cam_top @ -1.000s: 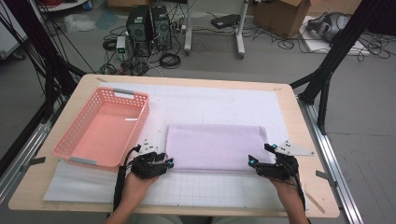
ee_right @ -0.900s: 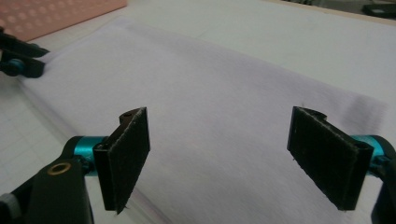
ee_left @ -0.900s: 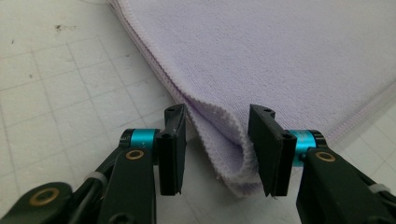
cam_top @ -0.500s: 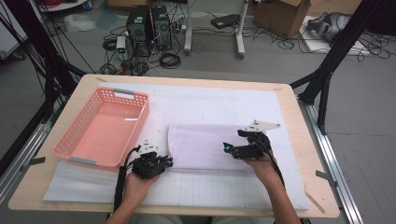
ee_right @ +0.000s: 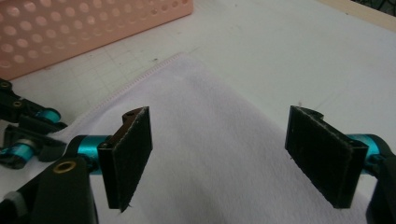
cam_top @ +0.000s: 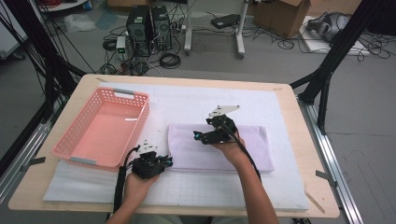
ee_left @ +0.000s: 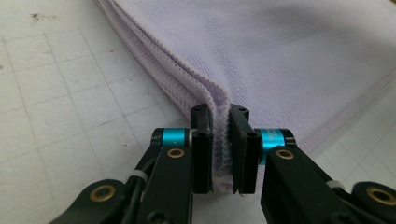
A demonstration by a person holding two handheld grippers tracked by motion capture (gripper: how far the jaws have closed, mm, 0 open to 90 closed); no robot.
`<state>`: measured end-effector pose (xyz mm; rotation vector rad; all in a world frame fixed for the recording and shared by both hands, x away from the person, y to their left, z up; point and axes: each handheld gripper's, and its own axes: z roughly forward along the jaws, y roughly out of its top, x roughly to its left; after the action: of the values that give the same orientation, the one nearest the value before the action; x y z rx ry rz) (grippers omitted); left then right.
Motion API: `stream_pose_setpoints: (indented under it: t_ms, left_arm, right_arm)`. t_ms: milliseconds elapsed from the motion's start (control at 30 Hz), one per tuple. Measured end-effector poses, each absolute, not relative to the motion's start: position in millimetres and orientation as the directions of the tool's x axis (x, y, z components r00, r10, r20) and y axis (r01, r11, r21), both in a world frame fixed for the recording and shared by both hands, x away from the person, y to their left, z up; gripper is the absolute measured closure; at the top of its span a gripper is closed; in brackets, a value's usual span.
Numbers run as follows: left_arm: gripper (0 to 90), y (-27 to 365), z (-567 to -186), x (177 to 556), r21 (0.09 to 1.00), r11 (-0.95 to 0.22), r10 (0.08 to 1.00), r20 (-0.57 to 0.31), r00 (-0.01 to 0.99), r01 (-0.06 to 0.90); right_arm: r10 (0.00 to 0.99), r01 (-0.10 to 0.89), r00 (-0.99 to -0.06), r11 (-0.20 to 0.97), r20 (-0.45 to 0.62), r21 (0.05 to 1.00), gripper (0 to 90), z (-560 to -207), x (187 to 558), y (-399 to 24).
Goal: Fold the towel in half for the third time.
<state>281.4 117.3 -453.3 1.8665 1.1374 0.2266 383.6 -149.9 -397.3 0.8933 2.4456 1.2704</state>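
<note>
The left gripper point(ee_left: 219, 149) is pinching the folded towel's point(cam_top: 252, 140) corner; the right gripper point(ee_right: 231, 154), jaws wide and just narrowing slightly, should probably be seeking the far edge squarely.

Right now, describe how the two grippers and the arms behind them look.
Both the left gripper and the right gripper are black, with flat dark pads, teal collars and brass-coloured rivets. A black cable trails from each. The right one carries a grey three-cornered plate. The forearms show no sleeves.

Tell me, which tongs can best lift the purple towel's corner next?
Probably the left. The left tongs are already pinched shut on the folded towel's near corner, while the right tongs hang open above the middle of the towel, gripping nothing.
</note>
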Motion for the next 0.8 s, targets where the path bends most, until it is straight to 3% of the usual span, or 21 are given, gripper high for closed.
stream_pose_setpoints:
  t_ms: [700, 800]
  left_arm:
    - [80.9, 121.9, -453.8, 282.3, 0.767, -0.146, 0.768, -0.31, 0.56, 0.625]
    - [81.1, 122.4, -453.7, 282.1, 0.765, -0.142, 0.77, -0.313, 0.556, 0.628]
  right_arm:
    - [0.552, 0.398, -0.834, 0.584, 0.014, 0.708, 40.0, -428.3, 426.2, -53.1]
    - [0.539, 0.387, -0.842, 0.613, -0.007, 0.689, 45.5, -430.6, 429.5, -41.4]
